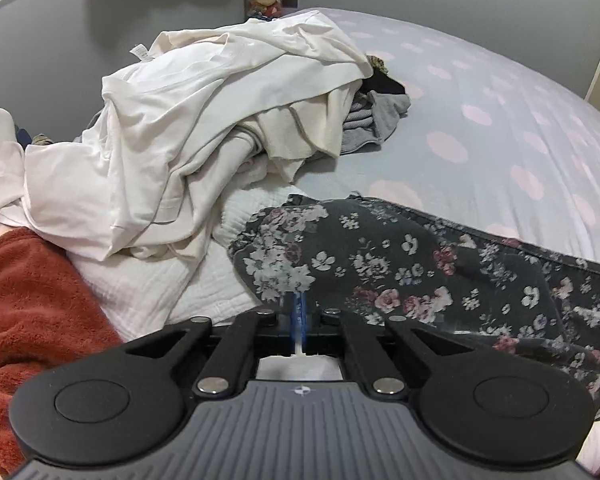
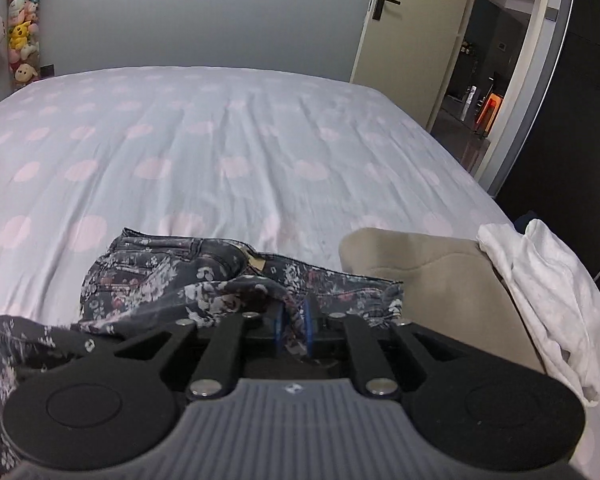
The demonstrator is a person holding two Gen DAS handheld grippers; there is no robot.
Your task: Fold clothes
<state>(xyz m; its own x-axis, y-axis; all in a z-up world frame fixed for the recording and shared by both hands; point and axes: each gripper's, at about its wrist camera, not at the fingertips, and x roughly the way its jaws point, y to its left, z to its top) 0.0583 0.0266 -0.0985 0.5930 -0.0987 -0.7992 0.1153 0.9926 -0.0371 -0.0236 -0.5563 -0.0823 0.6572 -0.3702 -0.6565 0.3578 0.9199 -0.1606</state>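
Dark floral-print trousers (image 2: 172, 276) lie crumpled on the near edge of the bed with grey, pink-dotted sheet (image 2: 228, 140). Right gripper (image 2: 291, 330): blue fingers pinch a fold of the floral fabric. Left gripper (image 1: 299, 312): fingers pressed together at the trouser edge; can't tell if fabric sits between them. Heap of cream and white clothes (image 1: 172, 132) on the bed, left. No containers visible.

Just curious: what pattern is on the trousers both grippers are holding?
Dark grey trousers with white and pink flowers, clearest in the left wrist view.
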